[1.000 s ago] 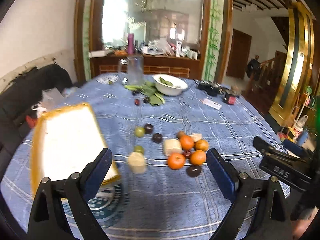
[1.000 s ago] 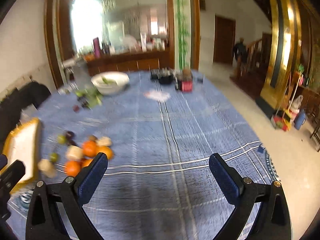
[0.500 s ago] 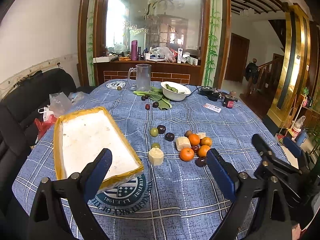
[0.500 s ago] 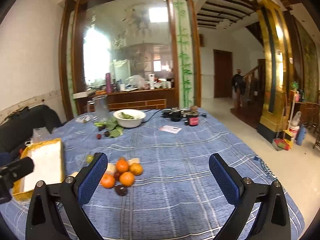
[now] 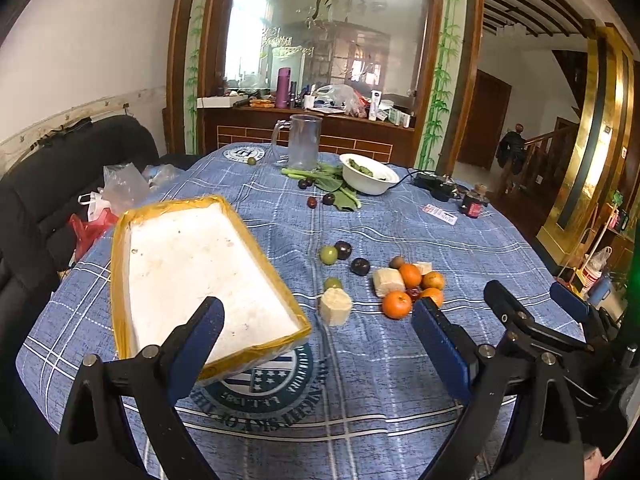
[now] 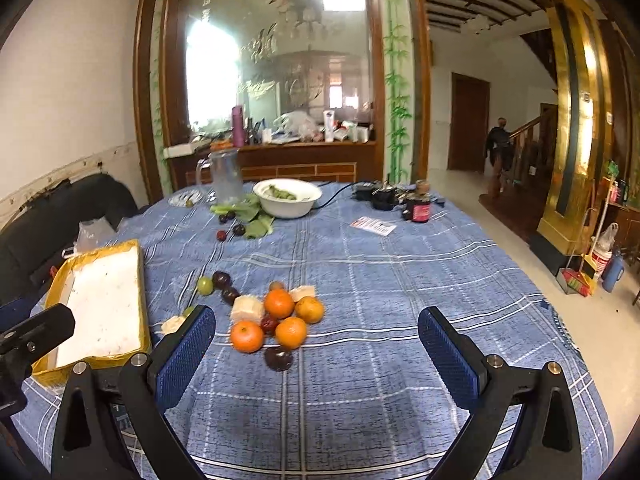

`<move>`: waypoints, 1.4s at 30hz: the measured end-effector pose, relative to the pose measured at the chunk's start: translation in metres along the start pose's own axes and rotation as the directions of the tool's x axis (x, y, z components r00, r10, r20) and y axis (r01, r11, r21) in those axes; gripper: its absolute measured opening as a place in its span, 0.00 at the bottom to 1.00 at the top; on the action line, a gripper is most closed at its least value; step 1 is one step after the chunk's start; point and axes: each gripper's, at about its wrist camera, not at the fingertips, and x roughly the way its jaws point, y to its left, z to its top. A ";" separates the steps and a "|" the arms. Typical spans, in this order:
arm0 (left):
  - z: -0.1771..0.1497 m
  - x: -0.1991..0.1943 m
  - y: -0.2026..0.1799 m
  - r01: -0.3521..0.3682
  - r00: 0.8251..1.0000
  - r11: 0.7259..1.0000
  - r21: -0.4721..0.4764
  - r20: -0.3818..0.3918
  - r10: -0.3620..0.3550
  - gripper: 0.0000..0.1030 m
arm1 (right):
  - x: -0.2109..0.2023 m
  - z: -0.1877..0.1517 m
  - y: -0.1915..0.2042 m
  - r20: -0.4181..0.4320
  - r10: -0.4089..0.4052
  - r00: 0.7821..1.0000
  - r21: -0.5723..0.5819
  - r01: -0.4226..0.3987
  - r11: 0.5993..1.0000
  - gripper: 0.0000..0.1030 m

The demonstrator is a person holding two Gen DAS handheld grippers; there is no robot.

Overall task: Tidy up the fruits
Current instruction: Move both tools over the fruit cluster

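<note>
A white foam tray with a yellow taped rim point(image 5: 192, 268) point(image 6: 100, 300) lies empty on the blue checked tablecloth point(image 5: 380, 360) at the left. To its right lies a cluster of fruit: several oranges point(image 5: 396, 304) point(image 6: 247, 336), dark plums point(image 5: 359, 266) point(image 6: 278, 357), green fruits point(image 5: 328, 255) point(image 6: 205, 285) and pale cut chunks point(image 5: 335, 306) point(image 6: 247, 309). My left gripper point(image 5: 318, 330) hovers open above the tray's near corner, holding nothing. My right gripper point(image 6: 316, 340) is open just short of the fruit cluster, also holding nothing.
At the table's far end stand a glass jug point(image 5: 304, 142), a white bowl of greens point(image 5: 368, 178) point(image 6: 287, 197), leafy greens with more plums point(image 5: 328, 199), a small jar point(image 6: 418, 206) and cables. A black sofa point(image 5: 48, 184) with plastic bags borders the left edge.
Both views have steadied and pulled back from the blurred, tilted views of a second ago. The right gripper has swung left until the fruit lies between its fingers. Nothing was grasped.
</note>
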 end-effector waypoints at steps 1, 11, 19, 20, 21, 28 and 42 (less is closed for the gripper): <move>0.002 0.000 0.005 -0.007 1.000 1.000 -0.006 0.003 0.007 0.92 | 0.003 0.003 0.006 -0.014 0.027 1.000 -0.015 -0.027 1.000 0.99; 0.018 -0.026 0.110 -0.176 0.978 0.963 -0.206 0.072 0.194 0.92 | 0.068 0.016 0.099 -0.171 0.109 0.979 -0.211 -0.144 0.967 0.99; 0.018 -0.036 0.139 -0.174 0.974 0.947 -0.270 0.096 0.207 0.92 | 0.127 -0.011 0.176 -0.213 -0.119 0.970 -0.515 -0.007 0.857 0.96; 0.017 -0.035 0.140 -0.172 0.974 0.946 -0.274 0.097 0.205 0.92 | 0.126 -0.012 0.177 -0.212 -0.120 0.970 -0.510 -0.005 0.860 0.95; 0.017 -0.035 0.140 -0.172 0.974 0.946 -0.275 0.097 0.205 0.92 | 0.122 -0.013 0.180 -0.229 -0.102 0.968 -0.505 -0.028 0.863 0.95; 0.022 -0.028 0.120 -0.134 0.981 0.962 -0.238 0.104 0.163 0.92 | 0.073 -0.023 0.186 -0.275 0.169 0.947 -0.438 -0.279 0.855 0.95; 0.017 0.045 0.026 0.127 0.989 0.984 -0.124 -0.061 -0.135 0.92 | 0.096 0.029 -0.027 -0.260 0.215 0.941 -0.038 -0.233 0.972 0.92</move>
